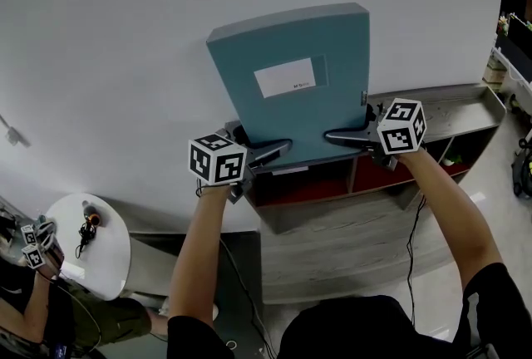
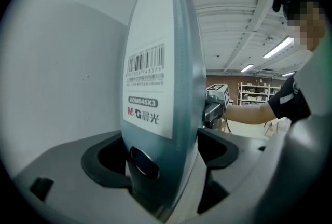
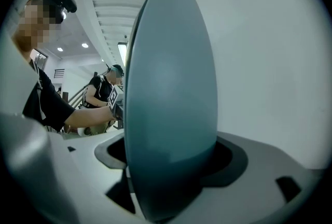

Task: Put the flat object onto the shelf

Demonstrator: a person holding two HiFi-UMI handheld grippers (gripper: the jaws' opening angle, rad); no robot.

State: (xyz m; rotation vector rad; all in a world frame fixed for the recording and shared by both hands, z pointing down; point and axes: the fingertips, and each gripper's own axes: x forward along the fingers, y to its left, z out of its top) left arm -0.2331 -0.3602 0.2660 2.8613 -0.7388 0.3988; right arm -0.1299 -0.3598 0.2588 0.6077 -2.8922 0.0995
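A teal file box (image 1: 291,83) with a white label stands upright on the top board of the grey shelf unit (image 1: 453,104), its back against the white wall. My left gripper (image 1: 278,151) sits at its lower left edge and my right gripper (image 1: 339,135) at its lower right edge. In the left gripper view the box's labelled spine (image 2: 161,88) rises between the wide jaws of the left gripper (image 2: 161,166), with dark gaps beside it. In the right gripper view its plain teal edge (image 3: 171,98) stands the same way in the right gripper (image 3: 171,166). Both grippers look open around it.
Below the top board the shelf has red-lined compartments (image 1: 378,174). A round white table (image 1: 104,262) with small items stands at the lower left, beside another person's hand (image 1: 37,249) holding marker cubes. A cable (image 1: 411,241) trails on the floor. A second person (image 3: 104,93) stands behind.
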